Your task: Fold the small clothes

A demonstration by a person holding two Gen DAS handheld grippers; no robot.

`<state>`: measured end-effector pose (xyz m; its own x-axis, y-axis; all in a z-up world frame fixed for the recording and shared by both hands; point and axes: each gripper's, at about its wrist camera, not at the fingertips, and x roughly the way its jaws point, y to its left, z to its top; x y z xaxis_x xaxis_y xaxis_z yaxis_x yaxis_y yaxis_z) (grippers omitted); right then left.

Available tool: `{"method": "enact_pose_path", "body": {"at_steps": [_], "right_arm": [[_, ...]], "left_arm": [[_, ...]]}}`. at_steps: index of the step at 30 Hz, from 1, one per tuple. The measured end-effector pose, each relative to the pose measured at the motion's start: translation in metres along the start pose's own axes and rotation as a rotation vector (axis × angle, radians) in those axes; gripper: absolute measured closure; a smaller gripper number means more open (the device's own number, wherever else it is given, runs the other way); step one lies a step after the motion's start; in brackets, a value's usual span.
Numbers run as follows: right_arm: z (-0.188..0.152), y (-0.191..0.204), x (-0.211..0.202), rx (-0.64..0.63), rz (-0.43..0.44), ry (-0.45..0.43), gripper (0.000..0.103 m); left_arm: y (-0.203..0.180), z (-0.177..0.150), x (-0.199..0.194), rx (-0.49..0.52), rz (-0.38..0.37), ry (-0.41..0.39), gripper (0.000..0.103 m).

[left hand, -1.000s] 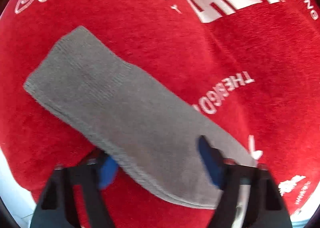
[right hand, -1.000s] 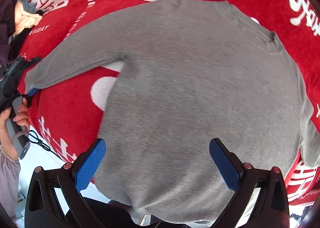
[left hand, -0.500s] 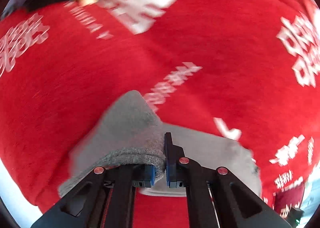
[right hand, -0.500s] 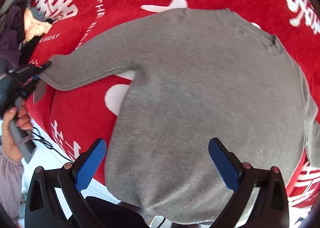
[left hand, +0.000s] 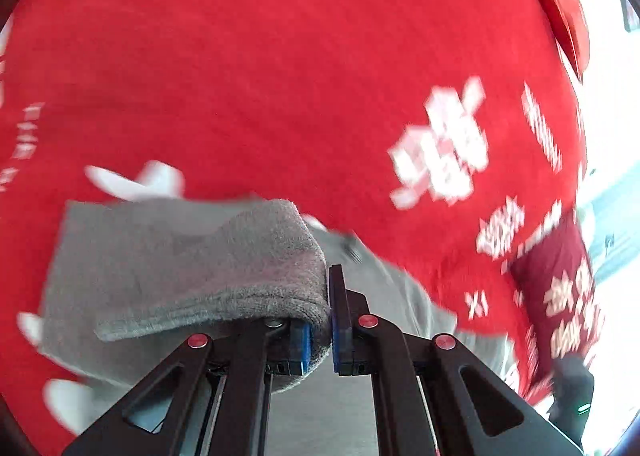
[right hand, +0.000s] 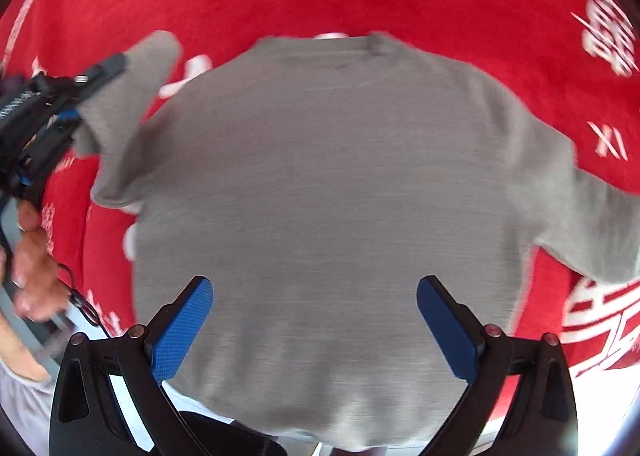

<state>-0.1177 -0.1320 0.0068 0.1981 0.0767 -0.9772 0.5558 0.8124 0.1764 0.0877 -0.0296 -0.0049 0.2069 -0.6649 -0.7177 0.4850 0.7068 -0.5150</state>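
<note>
A small grey knit sweater [right hand: 328, 191] lies flat on a red cloth, neck away from me. My left gripper [left hand: 322, 320] is shut on the cuff of its left sleeve [left hand: 224, 264] and holds it lifted; it also shows in the right wrist view [right hand: 96, 73] at the sleeve end [right hand: 136, 79]. My right gripper [right hand: 314, 320] is open and empty, hovering over the sweater's lower body near the hem. The right sleeve [right hand: 592, 232] lies stretched out to the right.
The red cloth [left hand: 280, 75] with white lettering covers the table. The table's near edge [right hand: 104, 320] shows at lower left, with a cable and the person's hand [right hand: 32, 276] beside it. A darker red patterned item [left hand: 560, 288] lies at the right.
My left gripper closed on the sleeve cuff, lifted it and swung it inward toward the sweater's body. My right gripper stayed open above the hem as the view shifted right.
</note>
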Motion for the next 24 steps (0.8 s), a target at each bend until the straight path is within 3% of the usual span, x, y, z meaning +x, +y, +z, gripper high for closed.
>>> {"method": "enact_pose_path", "body": {"at_steps": [2, 5, 7, 9, 10, 11, 13, 16, 18, 24], "right_arm": [[-0.001, -0.027, 0.000, 0.030, -0.014, 0.002, 0.001], [-0.005, -0.065, 0.004, 0.078, -0.029, 0.010, 0.001], [-0.007, -0.084, 0.009, 0.108, -0.030, 0.021, 0.001], [-0.006, -0.093, 0.012, 0.118, -0.032, 0.024, 0.001], [-0.006, -0.095, 0.013, 0.119, -0.032, 0.022, 0.001], [-0.005, -0.097, 0.012, 0.116, -0.033, 0.018, 0.001], [0.000, -0.095, 0.011, 0.104, -0.035, 0.005, 0.001], [0.014, -0.075, 0.006, 0.038, -0.037, -0.040, 0.001], [0.026, -0.046, 0.002, -0.078, -0.060, -0.085, 0.001], [0.046, 0.057, 0.030, -0.512, -0.188, -0.166, 0.002]], "left_arm": [[-0.030, -0.017, 0.039, 0.055, 0.014, 0.073, 0.095], [-0.056, -0.044, 0.085, 0.148, 0.138, 0.171, 0.095], [-0.064, -0.056, 0.096, 0.199, 0.214, 0.205, 0.095], [-0.070, -0.062, 0.093, 0.234, 0.246, 0.202, 0.086], [-0.074, -0.064, 0.085, 0.260, 0.272, 0.190, 0.065], [-0.073, -0.064, 0.077, 0.271, 0.285, 0.178, 0.031], [-0.072, -0.058, 0.056, 0.286, 0.331, 0.128, 0.006], [-0.053, -0.050, 0.022, 0.327, 0.390, 0.097, 0.006], [-0.027, -0.040, 0.003, 0.316, 0.447, 0.086, 0.006], [0.079, -0.021, -0.017, 0.168, 0.666, 0.135, 0.006]]}}
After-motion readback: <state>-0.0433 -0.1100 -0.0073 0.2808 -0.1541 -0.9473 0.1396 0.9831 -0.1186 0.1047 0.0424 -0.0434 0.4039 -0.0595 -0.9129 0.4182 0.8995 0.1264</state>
